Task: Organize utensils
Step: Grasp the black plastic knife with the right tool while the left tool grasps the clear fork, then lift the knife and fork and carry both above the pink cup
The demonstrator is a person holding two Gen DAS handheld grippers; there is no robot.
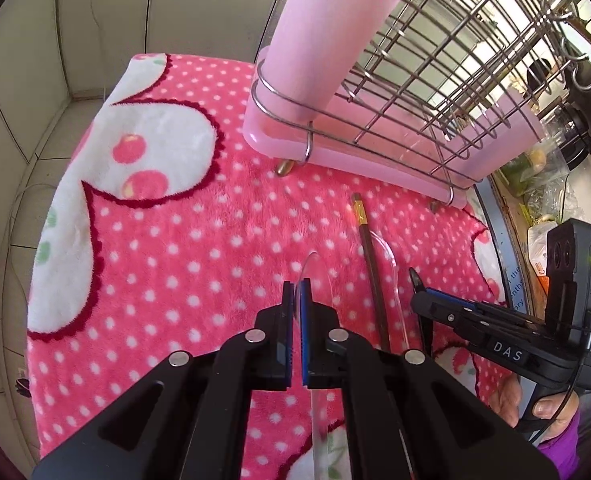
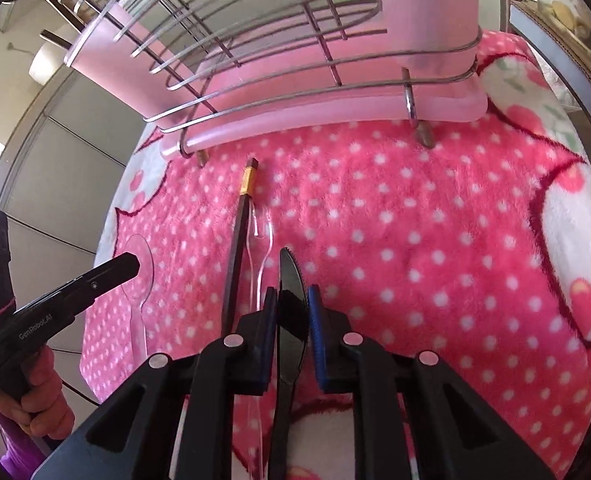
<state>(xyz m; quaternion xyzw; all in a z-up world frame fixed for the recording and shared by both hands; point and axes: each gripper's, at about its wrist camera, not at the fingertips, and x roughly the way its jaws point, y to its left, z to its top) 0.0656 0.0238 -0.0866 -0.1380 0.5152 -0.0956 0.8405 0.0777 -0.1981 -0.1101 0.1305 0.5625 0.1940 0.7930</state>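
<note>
Left gripper (image 1: 297, 292) clamps clear spoon (image 1: 320, 276); right gripper (image 2: 293, 300) jaws narrow around black knife (image 2: 291, 292) on blanket (image 2: 415, 240), contact apparently incomplete; seat pads fully, then lift toward pink cup (image 1: 327, 28).

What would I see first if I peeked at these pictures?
The bright pink dotted blanket fills everything. At its far edge stands a wire rack with a tall pink cup. Up close, the left gripper pinches a clear spoon; a black knife sits between the right gripper's fingers.
</note>
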